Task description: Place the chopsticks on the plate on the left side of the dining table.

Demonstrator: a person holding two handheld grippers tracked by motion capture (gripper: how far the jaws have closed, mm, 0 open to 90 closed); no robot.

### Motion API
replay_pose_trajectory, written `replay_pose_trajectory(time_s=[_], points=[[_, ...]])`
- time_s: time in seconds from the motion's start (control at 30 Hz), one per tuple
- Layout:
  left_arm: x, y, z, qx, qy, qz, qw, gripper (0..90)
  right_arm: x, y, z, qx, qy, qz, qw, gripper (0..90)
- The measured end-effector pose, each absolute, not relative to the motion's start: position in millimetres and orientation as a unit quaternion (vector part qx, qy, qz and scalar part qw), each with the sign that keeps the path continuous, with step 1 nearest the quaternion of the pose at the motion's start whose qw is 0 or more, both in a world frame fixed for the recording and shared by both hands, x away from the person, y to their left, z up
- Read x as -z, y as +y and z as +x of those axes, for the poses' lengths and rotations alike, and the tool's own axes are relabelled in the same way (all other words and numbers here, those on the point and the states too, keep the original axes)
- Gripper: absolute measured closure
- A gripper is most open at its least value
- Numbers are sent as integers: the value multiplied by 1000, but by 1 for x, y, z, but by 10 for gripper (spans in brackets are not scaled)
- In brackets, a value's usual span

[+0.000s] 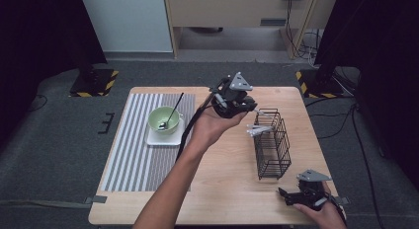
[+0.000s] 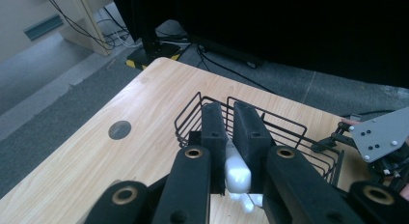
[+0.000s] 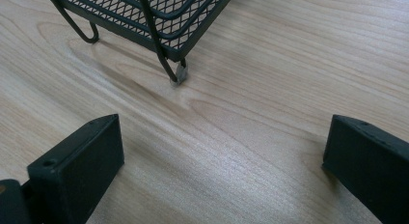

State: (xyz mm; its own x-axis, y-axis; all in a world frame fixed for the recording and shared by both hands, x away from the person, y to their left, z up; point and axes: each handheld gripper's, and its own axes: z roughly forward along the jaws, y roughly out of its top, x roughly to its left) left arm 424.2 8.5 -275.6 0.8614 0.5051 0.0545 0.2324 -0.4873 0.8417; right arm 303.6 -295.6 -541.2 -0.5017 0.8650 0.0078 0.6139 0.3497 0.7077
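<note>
My left gripper (image 1: 251,108) is raised over the far left corner of a black wire basket (image 1: 274,155). In the left gripper view its jaws (image 2: 230,119) are shut on the white handle of a utensil (image 2: 238,175), above the basket rim (image 2: 284,127). White utensil handles (image 1: 258,131) lean out of the basket's top just below that gripper. My right gripper (image 1: 285,195) lies low at the table's near right corner; its jaws (image 3: 222,147) stand wide open over bare wood with nothing between them, and the basket's foot (image 3: 177,75) is just ahead.
A green bowl (image 1: 163,119) with a dark spoon (image 1: 173,110) in it sits on a white square plate (image 1: 154,138) on a striped placemat (image 1: 131,150) at the left. The wooden table (image 1: 222,189) ends just past the basket on the right.
</note>
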Motion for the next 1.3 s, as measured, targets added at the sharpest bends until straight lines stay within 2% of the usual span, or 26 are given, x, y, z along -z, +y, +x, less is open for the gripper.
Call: replay_pose_trajectory(time_s=[0.57, 0.83, 1.13, 1.3], points=[[254, 57, 412, -176, 236, 815, 499, 831, 541, -295, 303, -334, 799, 464, 187, 6], [251, 101, 411, -222, 270, 793, 499, 832, 541, -295, 303, -334, 799, 464, 187, 6], [268, 139, 429, -252, 317, 790, 460, 832, 541, -296, 305, -329, 794, 474, 193, 3], [278, 145, 437, -262, 335, 789, 443, 832, 541, -296, 305, -330, 794, 473, 194, 3]])
